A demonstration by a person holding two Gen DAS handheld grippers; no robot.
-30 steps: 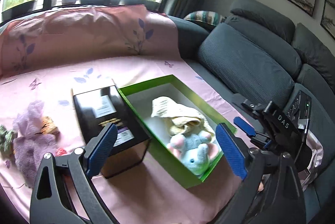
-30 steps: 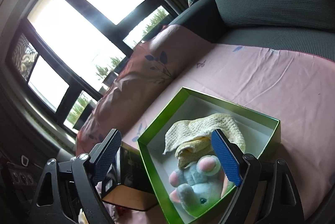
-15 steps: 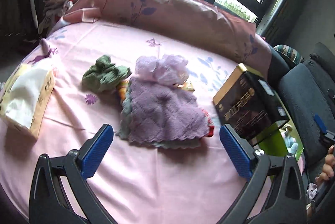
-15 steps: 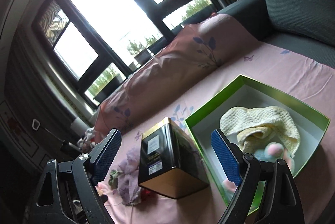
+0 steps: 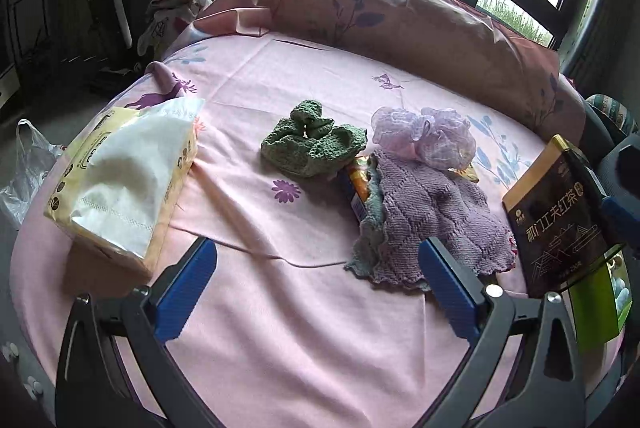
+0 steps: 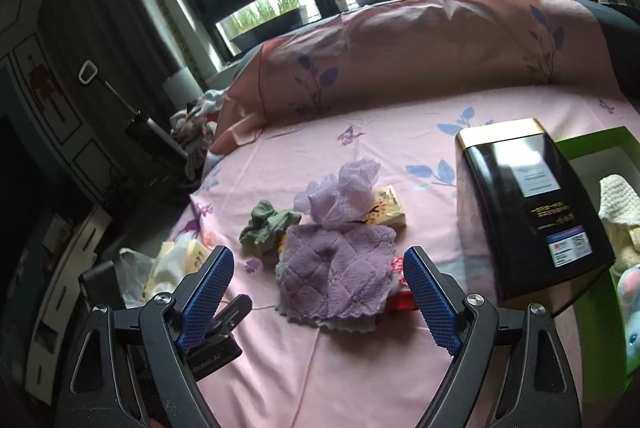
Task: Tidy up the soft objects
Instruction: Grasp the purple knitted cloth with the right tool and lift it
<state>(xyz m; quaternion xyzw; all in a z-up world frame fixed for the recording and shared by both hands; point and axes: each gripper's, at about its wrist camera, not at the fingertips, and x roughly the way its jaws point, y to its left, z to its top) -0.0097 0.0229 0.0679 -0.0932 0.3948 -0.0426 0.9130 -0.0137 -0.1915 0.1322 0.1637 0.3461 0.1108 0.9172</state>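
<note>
Left wrist view: the left tool [image 5: 316, 278] hangs wide over the pink bed [image 5: 320, 340], nothing between its blue pads. Ahead, mid-bed, a green knit [image 5: 314, 143] lies bunched, touching a purple cloth [image 5: 436, 224] with a lilac mesh puff [image 5: 424, 135] at its far end. A tissue pack [image 5: 124, 179] sits at the bed's left edge, a black tin [image 5: 560, 224] at the right edge.

Right wrist view: the right tool [image 6: 320, 298] is wide too, empty, pointing down at the purple cloth [image 6: 340, 272]. The puff [image 6: 344, 193] sits beyond it, the green knit [image 6: 268, 226] to its left. The tin [image 6: 528, 203] stands right, against a green box [image 6: 592, 139] holding a cream knit [image 6: 620, 199] and a plush toy [image 6: 632, 312].
</note>
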